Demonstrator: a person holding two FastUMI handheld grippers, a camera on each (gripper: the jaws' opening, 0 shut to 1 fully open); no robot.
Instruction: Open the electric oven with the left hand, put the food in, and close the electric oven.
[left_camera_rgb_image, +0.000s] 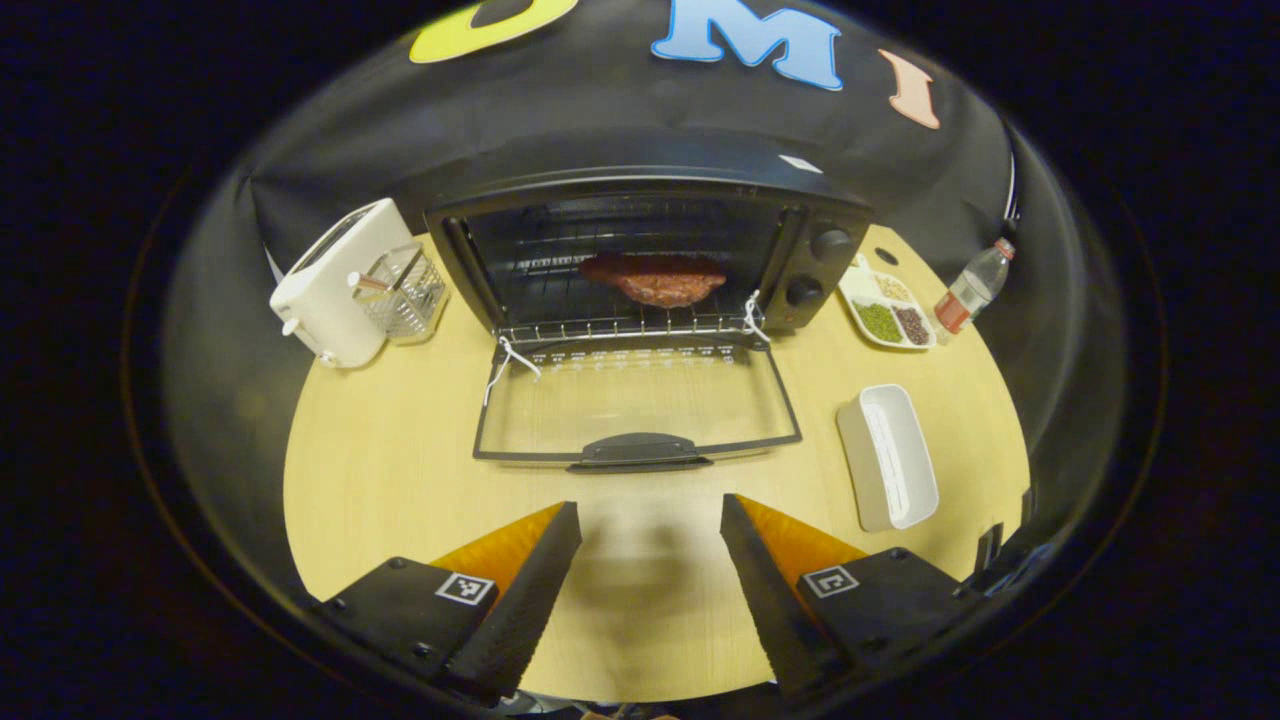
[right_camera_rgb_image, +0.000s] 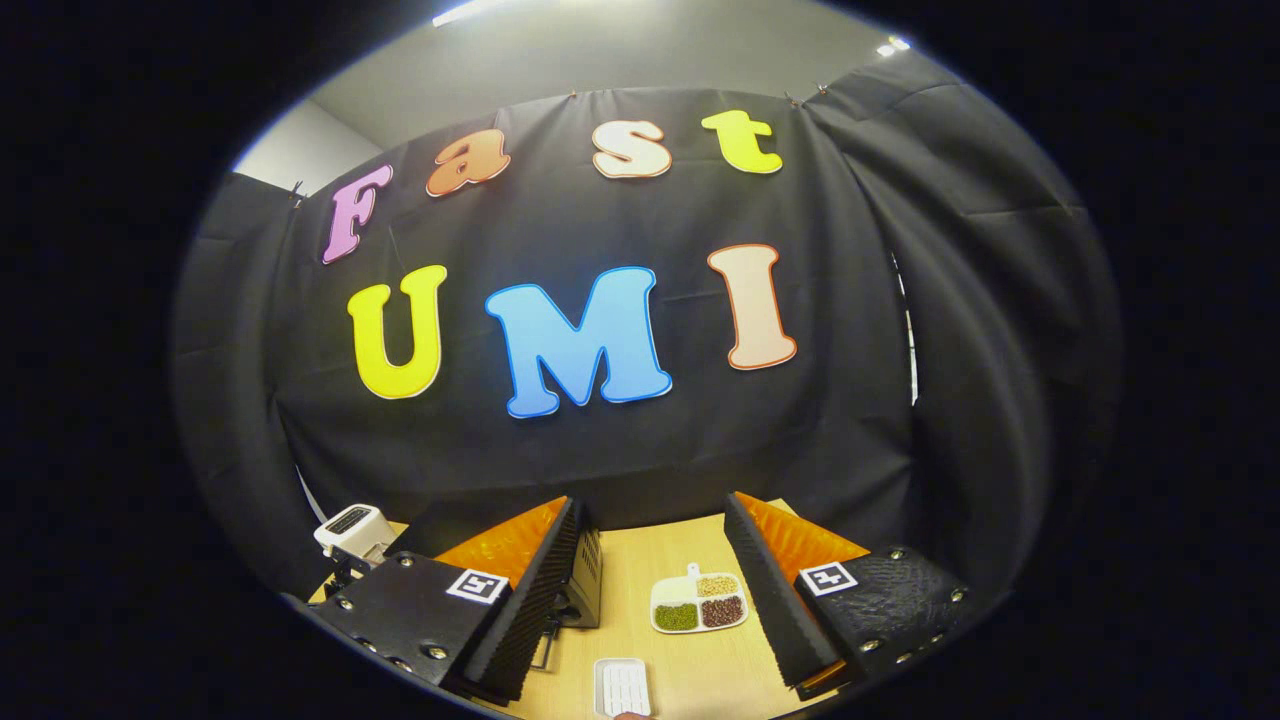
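Your left claw (left_camera_rgb_image: 650, 590) is spread wide and holds nothing, hovering over the wooden counter (left_camera_rgb_image: 380, 470) just in front of the electric oven (left_camera_rgb_image: 640, 250). The oven's glass door (left_camera_rgb_image: 635, 400) lies folded down flat toward you, its dark handle (left_camera_rgb_image: 640, 450) nearest the claw. Inside the oven, the food (left_camera_rgb_image: 655, 278), a reddish-brown slab, rests on the wire rack. Left of the oven stands a white toaster (left_camera_rgb_image: 335, 280); right of it are a divided dish (left_camera_rgb_image: 885, 310), a bottle (left_camera_rgb_image: 970, 285) and a white tray (left_camera_rgb_image: 890, 455). Your right claw (right_camera_rgb_image: 650, 600) is also spread apart and empty, raised above the counter right of the oven, over the divided dish
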